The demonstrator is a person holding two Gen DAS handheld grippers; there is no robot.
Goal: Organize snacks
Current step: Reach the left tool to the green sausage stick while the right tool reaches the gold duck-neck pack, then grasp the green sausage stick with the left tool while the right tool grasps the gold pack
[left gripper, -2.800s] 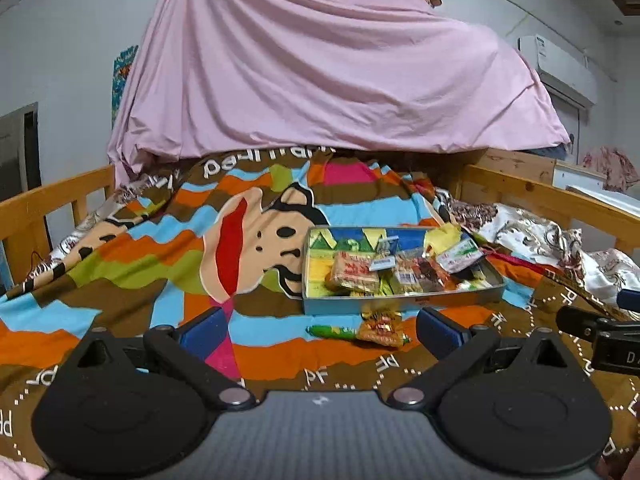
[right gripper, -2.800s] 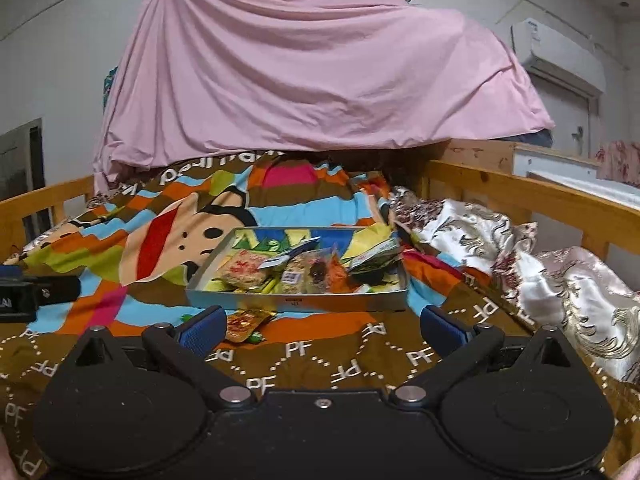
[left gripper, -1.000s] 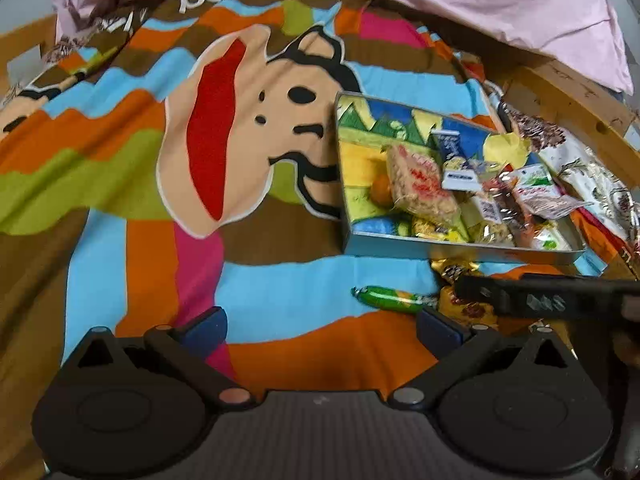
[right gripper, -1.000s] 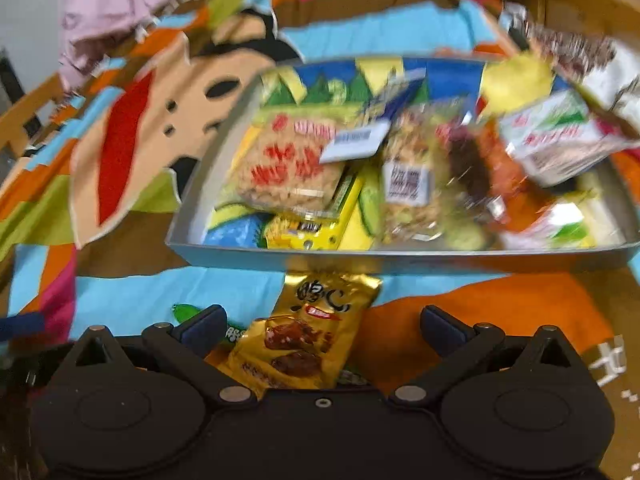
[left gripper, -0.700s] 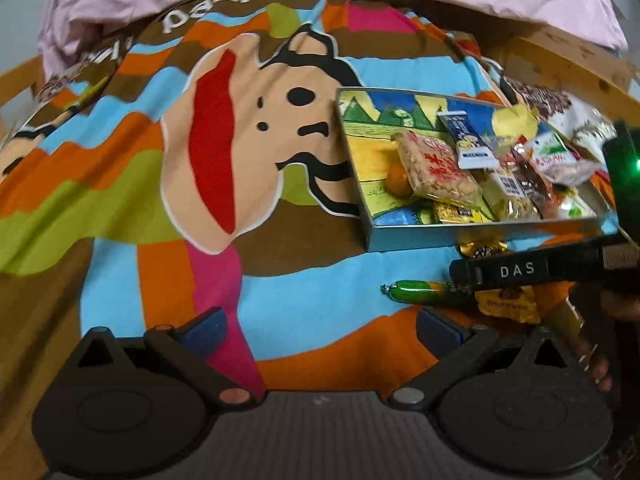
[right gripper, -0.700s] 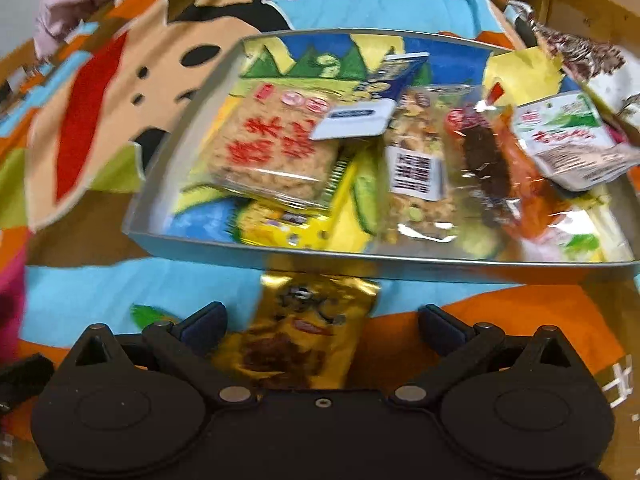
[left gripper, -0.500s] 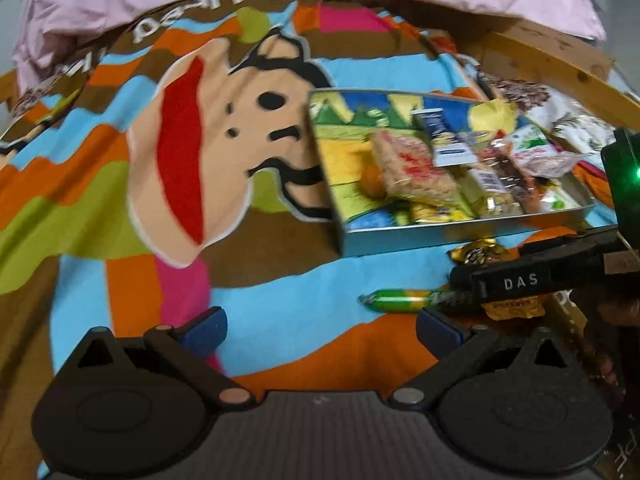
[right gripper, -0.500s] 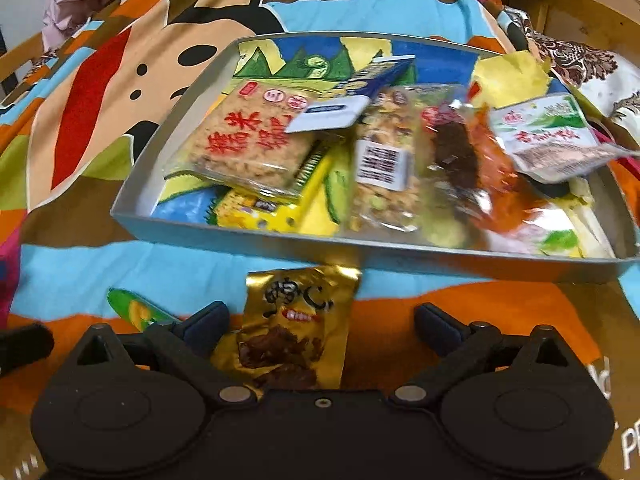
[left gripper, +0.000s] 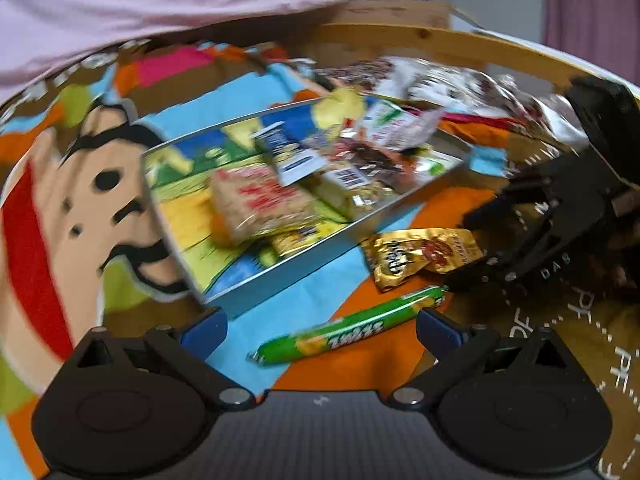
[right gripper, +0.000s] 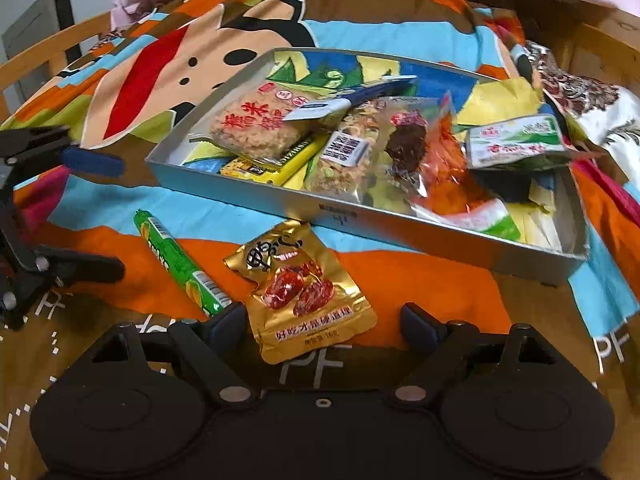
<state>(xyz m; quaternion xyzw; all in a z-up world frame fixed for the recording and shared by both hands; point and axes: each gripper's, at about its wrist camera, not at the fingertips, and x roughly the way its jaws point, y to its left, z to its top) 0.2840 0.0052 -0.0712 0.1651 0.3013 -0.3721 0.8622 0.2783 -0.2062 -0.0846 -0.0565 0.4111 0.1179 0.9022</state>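
A green sausage stick (left gripper: 348, 326) lies on the striped bedspread between the fingers of my open left gripper (left gripper: 320, 328). A gold snack packet (right gripper: 304, 288) lies flat beside it, between the closing jaws of my right gripper (right gripper: 322, 320); the pads are not pressing on it. Just beyond both stands a metal tray (right gripper: 360, 208) filled with several wrapped snacks. The green sausage stick (right gripper: 176, 264) is left of the packet, and my left gripper (right gripper: 86, 216) comes in from the left. The left wrist view shows the gold packet (left gripper: 424, 252), the tray (left gripper: 320, 256) and my right gripper (left gripper: 460, 250).
A cartoon bedspread (right gripper: 160, 60) covers the bed. Wooden rails (right gripper: 48, 52) run along the left and the far right (left gripper: 400, 36). A pink sheet (left gripper: 160, 8) hangs behind the tray. Crumpled floral cloth (right gripper: 592, 100) lies right of the tray.
Both grippers have come closer to the two loose snacks in front of the tray. The left view has rolled, so the tray looks tilted. The right jaws have narrowed around the gold packet.
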